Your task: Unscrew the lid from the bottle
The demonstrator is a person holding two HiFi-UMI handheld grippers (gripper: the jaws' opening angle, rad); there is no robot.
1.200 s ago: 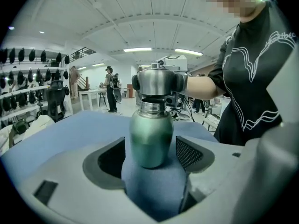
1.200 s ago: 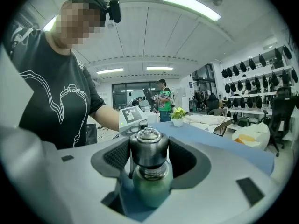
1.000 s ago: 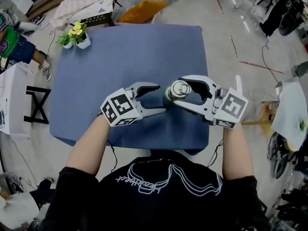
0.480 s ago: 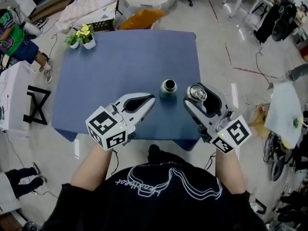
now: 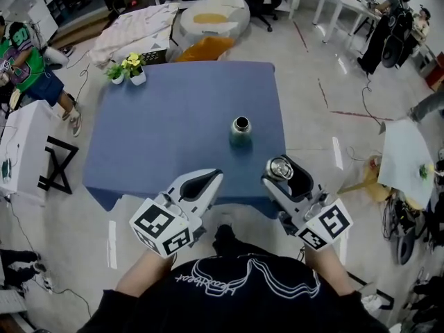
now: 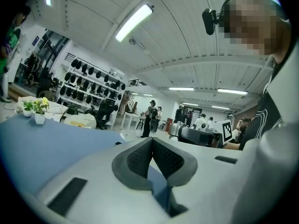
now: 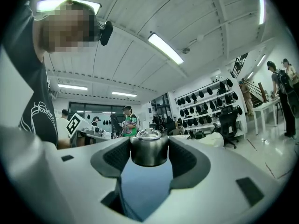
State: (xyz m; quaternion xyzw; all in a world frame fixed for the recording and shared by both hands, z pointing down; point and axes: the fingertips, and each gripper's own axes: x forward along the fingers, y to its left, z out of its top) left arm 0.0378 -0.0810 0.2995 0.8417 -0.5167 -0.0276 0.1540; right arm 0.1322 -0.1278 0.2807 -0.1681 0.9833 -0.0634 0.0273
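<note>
A dark green bottle (image 5: 241, 131) stands upright and open-mouthed on the blue table (image 5: 173, 123), near its right side. Its silver metal lid (image 5: 280, 168) is off the bottle, and my right gripper (image 5: 280, 169) is shut on it at the table's front edge. In the right gripper view the lid (image 7: 149, 148) sits clamped between the two dark pads (image 7: 183, 159). My left gripper (image 5: 214, 177) is shut with nothing in it, hovering over the front edge to the left. In the left gripper view its pads (image 6: 140, 158) meet, and the bottle is hidden.
A small white pot of yellow flowers (image 5: 127, 69) stands at the table's far left corner. A white cabinet and black stool (image 5: 52, 164) stand left of the table. Tables, chairs and people surround it on the grey floor.
My right gripper lifted the lid off the bottle and drew back toward me with it. The left gripper let go of the bottle, closed, and pulled back to the front edge.
</note>
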